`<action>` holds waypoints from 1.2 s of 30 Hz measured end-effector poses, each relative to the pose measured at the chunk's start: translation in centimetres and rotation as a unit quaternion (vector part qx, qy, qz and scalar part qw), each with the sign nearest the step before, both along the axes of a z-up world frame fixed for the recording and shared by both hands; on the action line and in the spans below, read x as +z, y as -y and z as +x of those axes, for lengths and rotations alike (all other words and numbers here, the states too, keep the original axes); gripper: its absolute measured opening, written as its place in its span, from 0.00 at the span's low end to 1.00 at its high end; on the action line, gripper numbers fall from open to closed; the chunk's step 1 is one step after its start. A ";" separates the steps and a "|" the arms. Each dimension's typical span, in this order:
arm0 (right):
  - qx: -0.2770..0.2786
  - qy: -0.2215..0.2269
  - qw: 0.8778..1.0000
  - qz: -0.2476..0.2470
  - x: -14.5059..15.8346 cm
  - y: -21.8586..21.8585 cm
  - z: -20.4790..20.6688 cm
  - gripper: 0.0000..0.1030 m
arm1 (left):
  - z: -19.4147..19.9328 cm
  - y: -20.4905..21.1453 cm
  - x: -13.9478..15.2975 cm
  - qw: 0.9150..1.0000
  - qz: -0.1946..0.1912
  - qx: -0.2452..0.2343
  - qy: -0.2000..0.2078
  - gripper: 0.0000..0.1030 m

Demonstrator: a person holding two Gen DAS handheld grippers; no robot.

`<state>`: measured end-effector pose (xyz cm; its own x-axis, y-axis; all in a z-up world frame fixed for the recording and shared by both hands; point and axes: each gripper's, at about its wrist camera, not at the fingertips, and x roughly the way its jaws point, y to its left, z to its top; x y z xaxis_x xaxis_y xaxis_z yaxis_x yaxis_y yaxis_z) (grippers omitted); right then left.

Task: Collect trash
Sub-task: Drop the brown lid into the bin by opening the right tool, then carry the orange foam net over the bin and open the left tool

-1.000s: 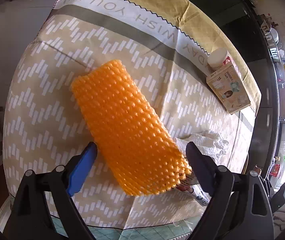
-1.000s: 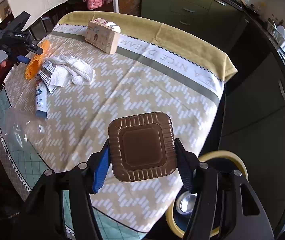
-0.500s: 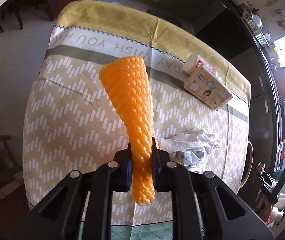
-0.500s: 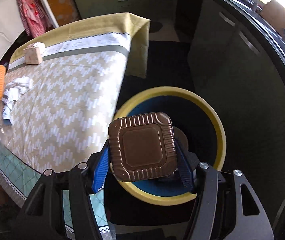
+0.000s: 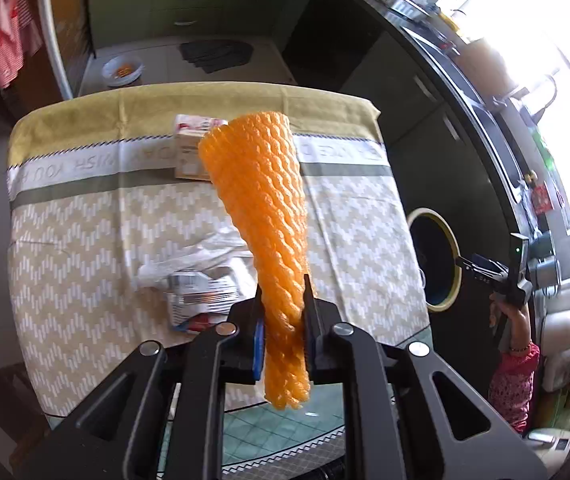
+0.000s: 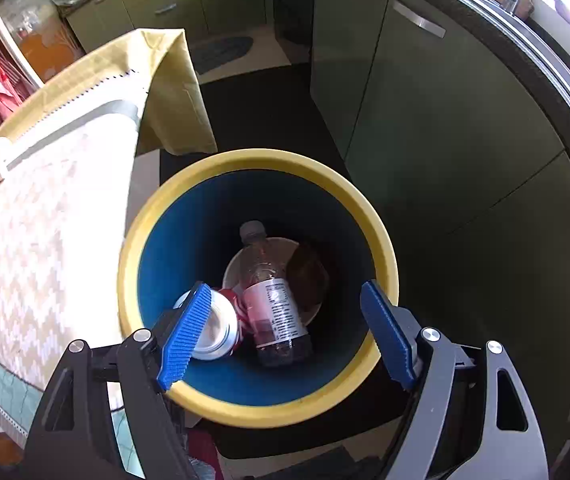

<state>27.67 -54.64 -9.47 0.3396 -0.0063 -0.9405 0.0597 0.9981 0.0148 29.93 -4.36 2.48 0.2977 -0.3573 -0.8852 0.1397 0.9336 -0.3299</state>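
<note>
Orange foam net (image 5: 263, 216) clamped in left gripper (image 5: 283, 334), long axis pointing away over patterned tablecloth (image 5: 77, 216) (kitchen cabinets beyond); right gripper (image 6: 285, 332) opening, nothing between its pads, above yellow-rimmed bin (image 6: 381, 236).

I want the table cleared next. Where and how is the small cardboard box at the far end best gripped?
Judging from the left wrist view, take the cardboard box across its two long flat sides, coming down from above. It lies flat on the tablecloth, but the orange foam net in the left gripper hides part of it.
</note>
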 end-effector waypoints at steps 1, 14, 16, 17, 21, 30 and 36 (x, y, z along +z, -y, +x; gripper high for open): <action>0.003 0.007 1.000 0.005 0.4 0.0 -0.8 0.74 | -0.1 1.6 0.3 1.000 -0.001 -0.017 0.001 0.14; 0.014 0.066 0.998 0.020 4.0 1.0 -12.0 0.74 | 0.2 27.7 -2.4 0.973 0.012 -0.228 -0.026 0.14; 0.003 0.064 0.998 0.024 3.8 2.0 -13.8 0.74 | 0.7 31.6 -4.1 0.969 0.018 -0.244 -0.041 0.14; -0.004 0.062 0.998 0.026 3.7 2.5 -14.6 0.74 | 1.2 33.5 -5.0 0.967 0.023 -0.249 -0.049 0.14; -0.028 0.059 0.997 0.029 3.5 4.5 -17.0 0.74 | 2.9 39.5 -9.2 0.963 0.038 -0.256 -0.081 0.15; -0.029 0.058 0.998 0.026 4.0 4.8 -19.6 0.74 | 3.9 43.1 -12.7 0.961 0.058 -0.249 -0.101 0.44; -0.004 0.062 0.998 0.021 4.6 2.7 -17.6 0.74 | 2.0 37.2 -7.1 0.962 0.033 -0.262 -0.064 0.59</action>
<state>10.05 -57.30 -4.90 0.4544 0.0295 -0.8903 0.0619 0.9960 0.0647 31.89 -41.59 -4.60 -0.0220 -0.3701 -0.9287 0.5594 0.7654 -0.3182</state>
